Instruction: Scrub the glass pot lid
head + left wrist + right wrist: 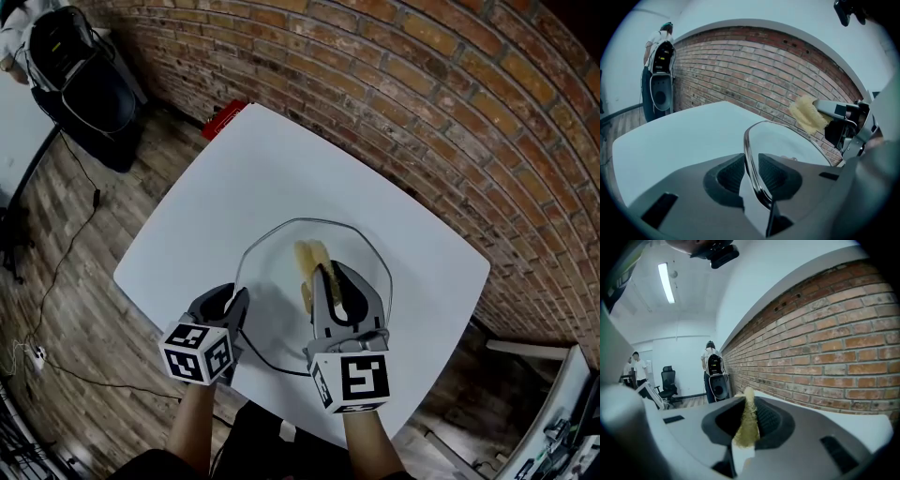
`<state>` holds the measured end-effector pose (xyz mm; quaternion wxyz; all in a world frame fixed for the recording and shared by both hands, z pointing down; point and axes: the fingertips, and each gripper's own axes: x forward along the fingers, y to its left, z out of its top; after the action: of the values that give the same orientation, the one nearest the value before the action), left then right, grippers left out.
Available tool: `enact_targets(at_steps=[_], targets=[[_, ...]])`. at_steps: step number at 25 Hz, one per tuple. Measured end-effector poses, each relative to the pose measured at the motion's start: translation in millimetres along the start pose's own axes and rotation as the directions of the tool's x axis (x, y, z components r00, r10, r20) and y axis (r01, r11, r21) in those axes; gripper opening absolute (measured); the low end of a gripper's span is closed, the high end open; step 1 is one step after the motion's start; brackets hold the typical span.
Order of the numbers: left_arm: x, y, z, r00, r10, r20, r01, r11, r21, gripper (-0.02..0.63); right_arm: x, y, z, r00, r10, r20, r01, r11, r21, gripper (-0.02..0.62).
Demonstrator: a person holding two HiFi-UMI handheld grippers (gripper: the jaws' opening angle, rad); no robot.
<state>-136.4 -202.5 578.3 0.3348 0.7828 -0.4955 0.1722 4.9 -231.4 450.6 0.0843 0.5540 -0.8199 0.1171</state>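
Observation:
The glass pot lid [281, 281] hangs tilted over the near part of the white table [281, 159]. At the lid's near left edge, my left gripper [239, 302] is shut on the metal rim. In the left gripper view that rim [752, 159] runs between the two pads of the left gripper [751, 172]. My right gripper [334, 277] reaches over the lid from the near right and is shut on a yellow sponge [312, 259]. The sponge [746, 423] stands squeezed between the right gripper's [746, 417] pads, and its free end [806, 115] sticks out above the glass.
A red object [223, 119] lies at the table's far corner against the brick wall [422, 103]. A black chair with a bag [80, 75] stands on the wooden floor at far left, with cables [56, 272] trailing beside the table. A person [658, 47] stands far off.

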Motion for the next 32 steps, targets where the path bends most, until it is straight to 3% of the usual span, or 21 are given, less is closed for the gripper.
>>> enact_targets(at_steps=[9,18,25,32], targets=[[-1.8,2.5,-0.8,1.000,-0.009,0.001,0.009,1.000,-0.011,0.095,39.4,51.1,-17.6,0.990,0.113,-0.085,-0.111,0.993,0.033,0.058],[-2.0,2.5,-1.0,1.000,-0.008,-0.001,0.008,1.000,-0.009,0.094,56.2,50.0,-51.4,0.969,0.126,-0.212,-0.116,0.992,0.059,0.058],[-1.2,3.4,-0.5,1.000,-0.001,-0.003,0.001,1.000,-0.007,0.094,62.6,30.2,-79.7,0.945,0.075,-0.318,-0.076,0.997,0.009,0.058],[-2.1,4.8,-0.8,1.000,0.007,-0.001,-0.007,1.000,-0.004,0.094,45.4,-21.0,-84.6,0.929,-0.055,-0.365,0.034,0.997,-0.065,0.058]])
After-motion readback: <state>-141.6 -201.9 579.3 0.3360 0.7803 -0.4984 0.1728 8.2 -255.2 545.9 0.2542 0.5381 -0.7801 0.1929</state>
